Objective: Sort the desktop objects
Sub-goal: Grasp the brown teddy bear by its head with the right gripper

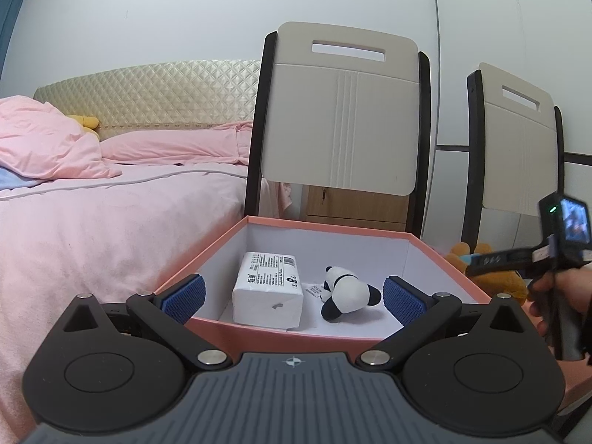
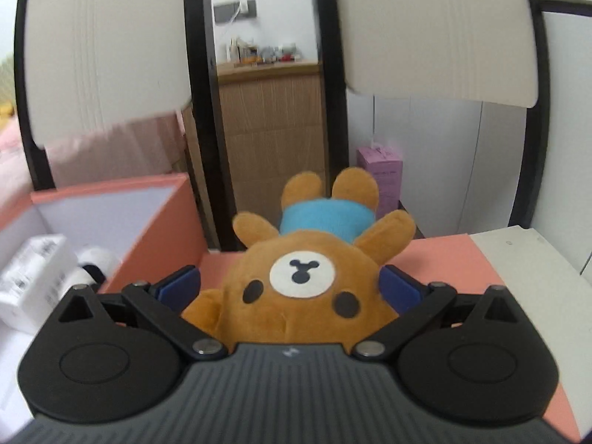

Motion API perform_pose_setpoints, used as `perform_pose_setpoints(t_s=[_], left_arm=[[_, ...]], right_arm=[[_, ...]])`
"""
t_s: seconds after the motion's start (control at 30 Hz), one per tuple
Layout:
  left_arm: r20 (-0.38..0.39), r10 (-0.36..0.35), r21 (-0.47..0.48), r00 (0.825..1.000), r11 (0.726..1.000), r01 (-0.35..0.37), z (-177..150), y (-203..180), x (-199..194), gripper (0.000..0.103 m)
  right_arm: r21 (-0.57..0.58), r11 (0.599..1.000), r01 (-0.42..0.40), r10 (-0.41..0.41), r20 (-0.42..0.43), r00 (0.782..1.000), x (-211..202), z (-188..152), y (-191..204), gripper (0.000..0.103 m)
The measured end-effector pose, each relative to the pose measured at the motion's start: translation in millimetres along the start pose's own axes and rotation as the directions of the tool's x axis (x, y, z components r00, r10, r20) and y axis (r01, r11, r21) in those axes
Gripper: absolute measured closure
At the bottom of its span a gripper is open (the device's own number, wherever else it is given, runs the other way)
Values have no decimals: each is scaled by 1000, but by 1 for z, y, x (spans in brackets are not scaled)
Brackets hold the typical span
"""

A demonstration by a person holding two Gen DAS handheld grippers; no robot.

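Note:
A salmon-pink box [image 1: 207,249] with a white inside holds a white tissue pack [image 1: 268,296] and a small panda plush [image 1: 349,294]. My left gripper [image 1: 294,298] hovers open at the box's near rim, with nothing between its blue pads [image 1: 185,296]. A brown bear plush [image 2: 307,285] in a blue top lies on a pink board [image 2: 462,259] to the right of the box [image 2: 159,229]. My right gripper [image 2: 290,286] is open, its fingers on either side of the bear's head. The right pad [image 2: 397,288] touches the head; the left one stands slightly off it.
Two chairs with cream backs [image 1: 340,111] [image 1: 518,140] stand right behind the box. A bed with pink bedding [image 1: 92,222] lies to the left. A hand [image 1: 562,296] holds the right gripper's handle beside the box. White tabletop [image 2: 536,270] shows right of the pink board.

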State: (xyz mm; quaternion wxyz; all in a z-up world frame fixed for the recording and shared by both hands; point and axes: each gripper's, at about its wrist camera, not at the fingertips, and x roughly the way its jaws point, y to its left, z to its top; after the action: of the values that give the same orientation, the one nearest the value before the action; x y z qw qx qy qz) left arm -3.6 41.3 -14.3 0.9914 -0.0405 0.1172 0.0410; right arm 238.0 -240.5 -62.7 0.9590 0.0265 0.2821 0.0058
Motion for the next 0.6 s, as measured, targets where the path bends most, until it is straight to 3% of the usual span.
perform_pose_setpoints(t_s=[0.17,0.33,0.6], left_arm=[[-1,-3,-6,1000,1000,3,0,1,0,0],[1,-9,-12,1000,1000,9,0,2,-1,0],[1,-20,-8,1000,1000,20,2,0,-4,0]], right_arm=[[-63,998,19,-22,-35,999,11,-2,2,0],[-29,1000,-2,0,-63,998,5,5,-10,32],[9,999,-44,44,-60,997,-42,31,-15,37]])
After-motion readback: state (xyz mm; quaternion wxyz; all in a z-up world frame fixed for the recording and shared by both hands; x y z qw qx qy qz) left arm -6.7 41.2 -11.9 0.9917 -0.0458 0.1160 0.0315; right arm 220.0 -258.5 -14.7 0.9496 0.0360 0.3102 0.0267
